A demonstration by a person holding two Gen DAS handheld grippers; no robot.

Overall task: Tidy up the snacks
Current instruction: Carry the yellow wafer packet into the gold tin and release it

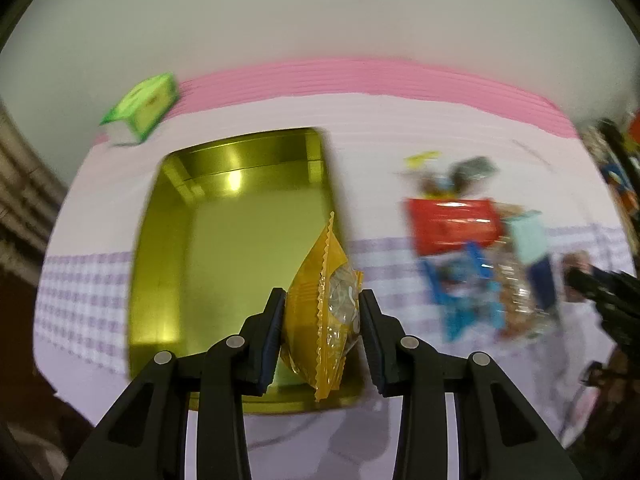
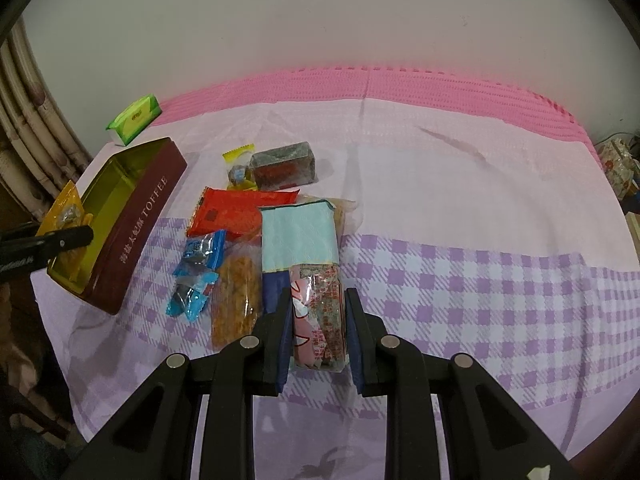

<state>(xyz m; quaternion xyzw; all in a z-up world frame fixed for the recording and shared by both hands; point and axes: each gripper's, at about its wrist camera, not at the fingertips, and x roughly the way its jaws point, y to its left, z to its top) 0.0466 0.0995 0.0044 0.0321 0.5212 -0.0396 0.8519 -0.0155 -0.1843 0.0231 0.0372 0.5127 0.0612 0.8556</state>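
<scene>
My left gripper point(image 1: 322, 316) is shut on an orange snack packet point(image 1: 320, 304) and holds it over the near right corner of an open gold-lined toffee tin point(image 1: 160, 248). The right wrist view shows the tin point(image 2: 132, 236), maroon outside, with the orange packet point(image 2: 66, 210) and the left gripper point(image 2: 60, 240) at its near end. My right gripper point(image 2: 318, 320) is shut on a pink and clear snack packet point(image 2: 320, 316), which touches the cloth. A pile of snacks point(image 2: 256, 216) lies just beyond it.
A green tissue pack point(image 2: 134, 118) lies behind the tin. The pile holds a red packet point(image 2: 236, 212), a pale blue pack point(image 2: 298, 236), blue-wrapped candies point(image 2: 196, 276), a fried snack bag point(image 2: 236, 300) and a dark box point(image 2: 284, 166). A pink mat point(image 2: 440, 80) borders the cloth.
</scene>
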